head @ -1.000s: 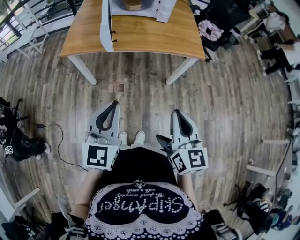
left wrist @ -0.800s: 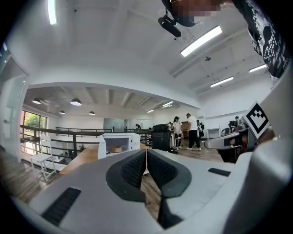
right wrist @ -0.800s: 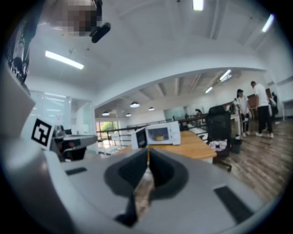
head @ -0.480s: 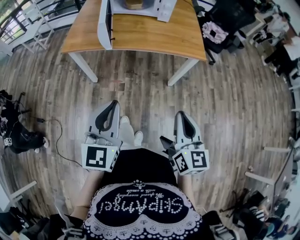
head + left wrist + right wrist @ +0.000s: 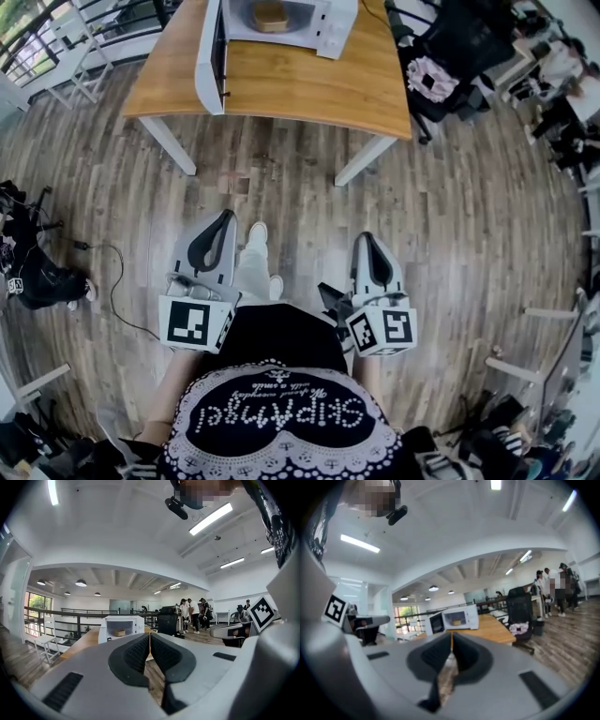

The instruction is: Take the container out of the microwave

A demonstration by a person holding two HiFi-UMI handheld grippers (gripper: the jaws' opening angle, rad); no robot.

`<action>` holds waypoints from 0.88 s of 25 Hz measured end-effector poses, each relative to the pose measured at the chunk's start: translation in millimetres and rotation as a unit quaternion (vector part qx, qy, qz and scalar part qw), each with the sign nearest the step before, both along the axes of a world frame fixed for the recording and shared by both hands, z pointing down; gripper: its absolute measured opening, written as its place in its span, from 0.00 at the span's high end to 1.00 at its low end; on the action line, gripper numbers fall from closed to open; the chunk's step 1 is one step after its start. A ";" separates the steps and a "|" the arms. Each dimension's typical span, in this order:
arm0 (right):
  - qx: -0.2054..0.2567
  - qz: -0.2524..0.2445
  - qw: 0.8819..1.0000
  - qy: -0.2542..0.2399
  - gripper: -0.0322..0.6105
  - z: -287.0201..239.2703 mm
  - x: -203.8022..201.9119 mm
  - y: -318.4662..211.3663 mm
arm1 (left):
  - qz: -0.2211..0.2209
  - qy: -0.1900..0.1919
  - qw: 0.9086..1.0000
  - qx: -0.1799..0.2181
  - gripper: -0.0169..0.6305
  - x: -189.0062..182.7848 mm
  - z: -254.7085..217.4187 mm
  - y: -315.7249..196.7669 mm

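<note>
Left gripper [image 5: 149, 638]: jaws together, black pads meeting along one thin seam, nothing between them. Right gripper [image 5: 451, 639]: jaws likewise closed tip to tip, nothing held. Both pointed roughly level toward the table.

Head view: the two grippers sat side by side low in frame, just ahead of the person's dark printed top [image 5: 281, 412], well apart from each other. One marker cube [image 5: 195, 322] at the back of the left gripper, another marker cube [image 5: 384, 330] at the back of the right. A light shoe [image 5: 256, 234] showed between the grippers on the wooden plank floor [image 5: 441, 206].

Wooden table [image 5: 281, 89] stood well ahead of both grippers, white legs splayed. On it, a white microwave [image 5: 323, 23] at the far edge, its door [image 5: 211, 56] swung open toward the left side. The container [image 5: 270, 14], a small tan bowl-like thing, sat inside the microwave's cavity, untouched and far from either gripper. Both gripper views showed it lit within the open cavity.

Black office chair [image 5: 436, 56] with a pink patterned cloth just beside the table's right end. Black bag [image 5: 37, 281] and a cable on the floor at far left. Several people [image 5: 193, 615] stood in the background beyond the table, in the left gripper view.
</note>
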State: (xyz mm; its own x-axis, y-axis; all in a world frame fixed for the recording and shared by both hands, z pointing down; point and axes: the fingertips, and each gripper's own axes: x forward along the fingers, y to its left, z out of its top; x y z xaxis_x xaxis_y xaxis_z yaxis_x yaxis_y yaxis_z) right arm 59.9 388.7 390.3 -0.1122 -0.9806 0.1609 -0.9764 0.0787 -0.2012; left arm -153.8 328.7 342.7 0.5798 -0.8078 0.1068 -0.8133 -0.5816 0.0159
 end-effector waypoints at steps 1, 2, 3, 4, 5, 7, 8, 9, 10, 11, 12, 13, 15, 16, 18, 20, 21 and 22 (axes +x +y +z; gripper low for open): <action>0.000 0.001 1.000 0.000 0.89 0.2 0.9 -4.7 | -0.001 -0.001 1.000 0.001 0.93 -0.1 -1.1 -4.6; -0.001 0.001 1.000 0.000 0.89 0.5 1.2 -9.6 | -0.001 -0.001 1.000 0.001 0.93 -0.2 -1.3 -9.1; -0.002 0.000 1.000 0.000 0.89 0.9 1.0 -15.0 | -0.001 -0.003 1.000 0.000 0.93 -0.5 -1.0 -14.0; -0.003 -0.001 1.000 0.001 0.89 1.2 0.6 -21.1 | -0.001 -0.004 1.000 -0.001 0.93 -0.6 -0.1 -19.4; -0.004 -0.002 1.000 0.001 0.89 1.6 0.3 -27.8 | 0.000 -0.004 1.000 -0.002 0.93 -0.5 1.2 -25.6; -0.007 -0.003 1.000 0.002 0.89 2.7 0.2 -42.7 | 0.002 -0.003 1.000 -0.006 0.93 1.1 4.8 -40.6; -0.009 -0.003 1.000 0.003 0.89 3.1 0.2 -50.6 | 0.003 -0.002 1.000 -0.009 0.93 2.3 6.7 -49.3; -0.010 -0.002 1.000 0.004 0.89 3.3 -0.3 -58.9 | 0.005 0.001 1.000 -0.011 0.93 3.5 8.3 -58.5; -0.011 -0.002 1.000 0.005 0.89 3.0 -1.3 -67.6 | 0.008 0.003 1.000 -0.013 0.93 4.7 9.4 -68.0; -0.012 -0.002 1.000 0.006 0.89 2.5 -2.7 -76.9 | 0.011 0.005 1.000 -0.014 0.93 5.8 10.2 -77.6; -0.013 -0.002 1.000 0.007 0.89 2.0 -3.9 -86.7 | 0.014 0.007 1.000 -0.015 0.93 7.0 10.6 -87.5; -0.014 -0.003 1.000 0.008 0.89 1.3 -4.7 -96.8 | 0.017 0.008 1.000 -0.016 0.93 8.4 10.8 -97.4; -0.018 -0.002 1.000 0.011 0.89 -1.4 -4.5 -116.8 | 0.022 0.010 1.000 -0.019 0.93 10.4 10.1 -117.4; -0.019 -0.001 1.000 0.013 0.89 -3.5 -3.8 -126.7 | 0.023 0.012 0.999 -0.020 0.93 10.8 9.2 -127.7; -0.019 0.002 1.000 0.016 0.89 -8.3 -2.4 -147.2 | 0.024 0.014 0.999 -0.022 0.93 10.7 6.7 -149.1; -0.021 0.003 1.000 0.020 0.89 -12.1 -2.7 -167.9 | 0.025 0.014 0.999 -0.023 0.93 9.2 4.5 -170.7; -0.022 0.004 1.000 0.021 0.89 -13.1 -3.3 -177.7 | 0.025 0.014 0.999 -0.023 0.93 8.3 4.3 -180.9; -0.023 0.004 0.999 0.023 0.89 -13.2 -3.9 -186.7 | 0.026 0.013 0.999 -0.024 0.93 7.7 4.7 -190.2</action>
